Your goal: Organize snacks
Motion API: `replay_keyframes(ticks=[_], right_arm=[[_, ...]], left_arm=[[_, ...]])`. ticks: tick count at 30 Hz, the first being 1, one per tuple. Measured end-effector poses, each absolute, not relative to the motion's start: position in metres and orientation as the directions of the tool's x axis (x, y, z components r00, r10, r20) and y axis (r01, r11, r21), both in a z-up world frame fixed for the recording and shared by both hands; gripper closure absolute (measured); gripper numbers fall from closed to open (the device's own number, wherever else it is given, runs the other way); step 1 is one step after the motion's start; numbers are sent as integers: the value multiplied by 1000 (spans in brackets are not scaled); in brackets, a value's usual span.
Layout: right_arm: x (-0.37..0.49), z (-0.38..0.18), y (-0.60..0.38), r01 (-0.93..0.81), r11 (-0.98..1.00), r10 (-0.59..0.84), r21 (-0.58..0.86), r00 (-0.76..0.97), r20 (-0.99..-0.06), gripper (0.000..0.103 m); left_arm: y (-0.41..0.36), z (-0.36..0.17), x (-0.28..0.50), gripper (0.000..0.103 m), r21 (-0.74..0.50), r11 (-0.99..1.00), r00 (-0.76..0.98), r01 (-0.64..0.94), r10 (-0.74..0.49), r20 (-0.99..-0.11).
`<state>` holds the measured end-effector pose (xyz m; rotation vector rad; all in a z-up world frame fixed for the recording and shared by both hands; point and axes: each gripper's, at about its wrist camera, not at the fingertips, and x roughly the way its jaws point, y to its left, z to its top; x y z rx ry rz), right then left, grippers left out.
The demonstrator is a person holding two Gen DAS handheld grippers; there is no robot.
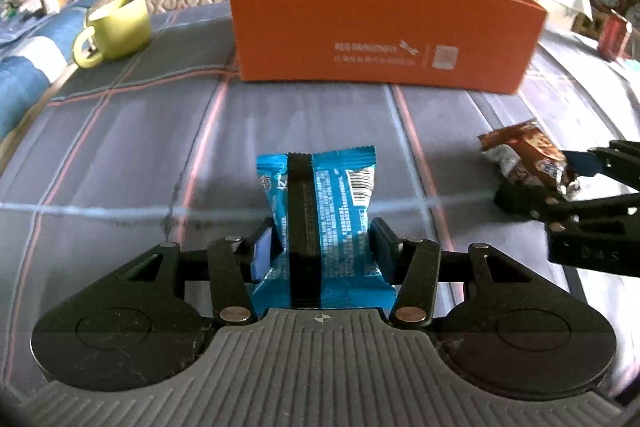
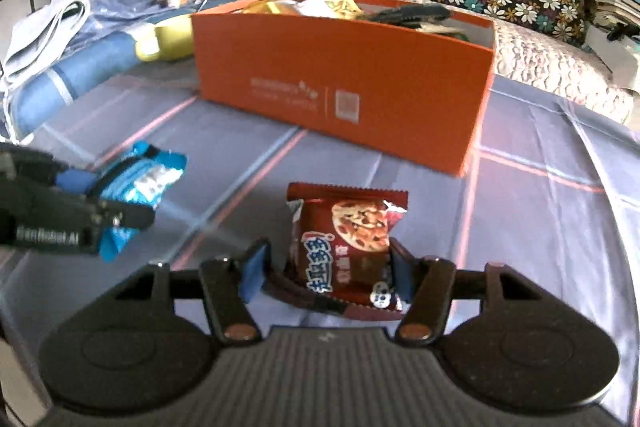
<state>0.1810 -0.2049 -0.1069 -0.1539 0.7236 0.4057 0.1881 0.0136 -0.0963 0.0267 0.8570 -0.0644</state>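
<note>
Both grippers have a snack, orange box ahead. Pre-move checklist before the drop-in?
1. Left gripper shut on the blue snack packet: ok, the fingers press both its sides.
2. Right gripper shut on the brown cookie packet: cannot tell; the packet sits against the right-hand finger, with a gap at the left one.
3. Orange box top open: ok.
4. Room inside the box: cannot tell; wrappers already show above the rim, and the floor is hidden.
5. Path to the box: ok, only plaid cloth lies between.
6. Green mug clear of the path: ok, it stands left of the box.
</note>
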Motion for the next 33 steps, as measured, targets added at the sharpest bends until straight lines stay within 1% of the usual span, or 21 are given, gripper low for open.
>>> replay_keyframes(ticks=[2, 3, 4, 5, 6, 9, 13, 14, 15, 16, 17, 18, 19, 20, 22, 24, 27, 28, 30, 32, 33], right_arm=[[164, -109, -211, -394, 919, 302, 8, 692, -656, 35], [156, -110, -212, -382, 924, 296, 10, 700, -650, 31], [150, -111, -213, -371, 928, 291, 14, 703, -648, 22], [145, -113, -212, -362, 932, 284, 15, 703, -652, 14], [141, -114, -211, -356, 934, 281, 18, 706, -650, 8], [134, -111, -210, -333, 942, 276, 31, 721, -636, 8], [141, -104, -211, -293, 955, 258, 43, 751, -608, 8], [146, -105, -210, -285, 958, 248, 39, 749, -614, 8], [150, -107, -210, -278, 960, 240, 37, 747, -620, 9], [155, -110, -210, -276, 960, 238, 40, 740, -629, 13], [157, -113, -210, -281, 959, 244, 44, 734, -634, 16], [157, -112, -209, -285, 958, 234, 20, 741, -629, 27], [157, -110, -209, -294, 956, 239, 19, 735, -634, 33], [158, -108, -211, -298, 954, 253, 39, 725, -640, 33], [158, -103, -217, -300, 950, 282, 85, 711, -644, 36], [157, -93, -225, -299, 946, 306, 122, 711, -633, 42], [163, -71, -233, -310, 936, 346, 166, 724, -596, 42], [169, -64, -234, -318, 935, 348, 159, 730, -588, 51], [182, -57, -236, -319, 935, 348, 154, 739, -577, 76], [188, -57, -237, -313, 938, 338, 146, 742, -579, 76], [188, -61, -238, -306, 941, 329, 143, 740, -586, 72]], left_arm=[[13, -96, 175, 75, 0, 996, 653, 84, -55, -755], [12, -96, 168, 71, 4, 995, 654, 98, -62, -754], [12, -96, 163, 64, 8, 994, 653, 111, -67, -754], [11, -97, 160, 41, 14, 992, 648, 123, -69, -758], [10, -99, 159, 26, 24, 991, 644, 128, -65, -762], [8, -100, 160, 24, 54, 991, 653, 122, -39, -757], [9, -103, 168, 23, 34, 994, 652, 103, -42, -757], [11, -104, 171, 23, 7, 996, 647, 91, -54, -760], [14, -104, 173, 27, -11, 996, 645, 84, -62, -762], [14, -103, 174, 30, -5, 997, 649, 80, -56, -759], [14, -102, 175, 40, -9, 996, 651, 88, -64, -756], [14, -100, 175, 64, -7, 995, 656, 98, -70, -752], [14, -97, 176, 80, -7, 993, 660, 116, -83, -747], [15, -95, 178, 87, -7, 991, 654, 130, -91, -751], [19, -93, 183, 87, -34, 990, 638, 136, -114, -761], [24, -87, 187, 87, -64, 989, 641, 135, -137, -755], [28, -66, 198, 87, -110, 984, 670, 140, -176, -721], [29, -58, 204, 87, -121, 982, 681, 147, -189, -707], [29, -42, 218, 87, -130, 979, 704, 159, -205, -680], [29, -34, 228, 87, -126, 978, 716, 167, -209, -666], [28, -34, 231, 87, -120, 977, 712, 176, -211, -670]])
